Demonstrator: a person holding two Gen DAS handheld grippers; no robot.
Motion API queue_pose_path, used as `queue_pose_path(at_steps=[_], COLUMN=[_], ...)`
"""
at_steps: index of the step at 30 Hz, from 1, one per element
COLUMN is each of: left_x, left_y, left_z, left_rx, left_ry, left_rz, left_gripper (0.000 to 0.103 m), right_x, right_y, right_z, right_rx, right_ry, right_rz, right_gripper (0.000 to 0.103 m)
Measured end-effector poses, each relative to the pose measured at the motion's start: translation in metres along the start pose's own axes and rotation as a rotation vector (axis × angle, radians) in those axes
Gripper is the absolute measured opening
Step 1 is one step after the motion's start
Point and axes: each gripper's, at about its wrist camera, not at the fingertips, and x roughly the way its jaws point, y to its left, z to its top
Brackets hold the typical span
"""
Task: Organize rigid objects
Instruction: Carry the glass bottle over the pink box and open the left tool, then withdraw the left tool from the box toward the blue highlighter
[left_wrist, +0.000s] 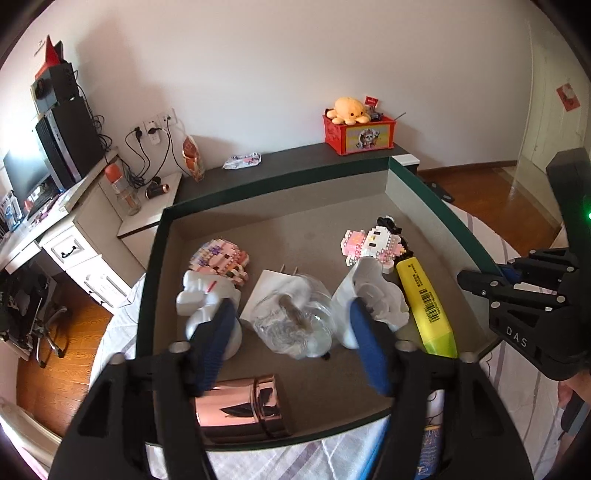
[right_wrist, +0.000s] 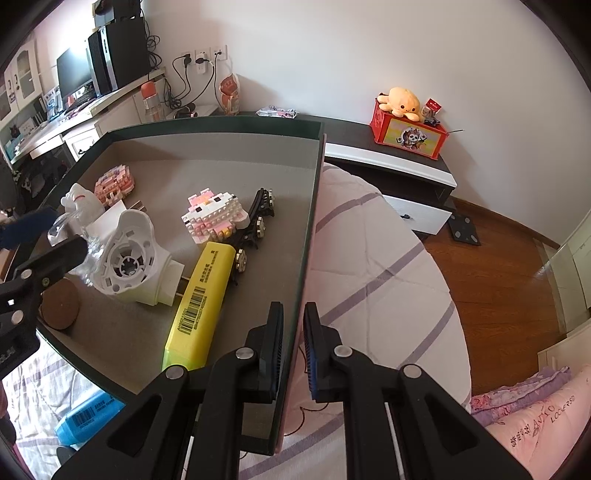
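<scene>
A dark green box (left_wrist: 424, 192) (right_wrist: 310, 229) lies on the bed and holds several objects: a clear glass jar with a cork (left_wrist: 295, 321), a white charger (left_wrist: 269, 288), a white figurine (left_wrist: 203, 299), a white plastic part (right_wrist: 125, 254), a yellow highlighter (left_wrist: 428, 306) (right_wrist: 199, 306), two brick figures (left_wrist: 221, 262) (right_wrist: 214, 218) and a rose-gold tin (left_wrist: 240, 410). My left gripper (left_wrist: 291, 325) is open, its fingers on either side of the jar. My right gripper (right_wrist: 293, 350) is shut on the box's right wall.
A blue highlighter (right_wrist: 85, 417) lies on the bedsheet in front of the box. A red box with a yellow plush (left_wrist: 358, 133) stands on the dark shelf behind. A desk with a monitor is at the left. Wooden floor is at the right.
</scene>
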Motion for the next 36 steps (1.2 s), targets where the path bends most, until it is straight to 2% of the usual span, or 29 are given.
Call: queue_pose_path(at_steps=[5,17,22,27,31,34,36], left_x=[-0.014,-0.052,-0.072,-0.085,-0.085,-0.077,-0.066], left_y=[0.01,0.024,0.013,-0.004,-0.02,-0.03,-0.031], left_z=[-0.003,-0.036,-0.068,-0.097,-0.115,-0.121,-0.121], left_rx=[-0.017,-0.037,-0.039,-0.029,-0.023,-0.001,0.021], left_ry=[-0.023,-0.042,-0.034,-0.006,0.025,0.044,0.062], left_rz=[0.018,0.044,0.004,-0.026,-0.057,-0.069,-0.034], left_gripper=[0.081,0.09,0.094,0.096,0.097,0.097,0.097], right_x=[-0.001,-0.011,-0.017,-0.037,-0.065,-0.076,-0.076], right_y=[-0.001,0.001,-0.001,-0.005,-0.013,-0.018,-0.02], right_z=[-0.002,-0.006,-0.011,-0.024,-0.044,-0.061,-0.07], right_rx=[0.0,0.017,0.032,0.066,0.099,0.103,0.101], right_ry=[0.006,0.005,0.0,-0.051,-0.124,-0.129,-0.12], right_rz=[0.001,0.001,0.016,0.068,0.085,0.103,0.11], right_gripper=[0.011,0.011,0.011,0.012,0.02,0.021,0.021])
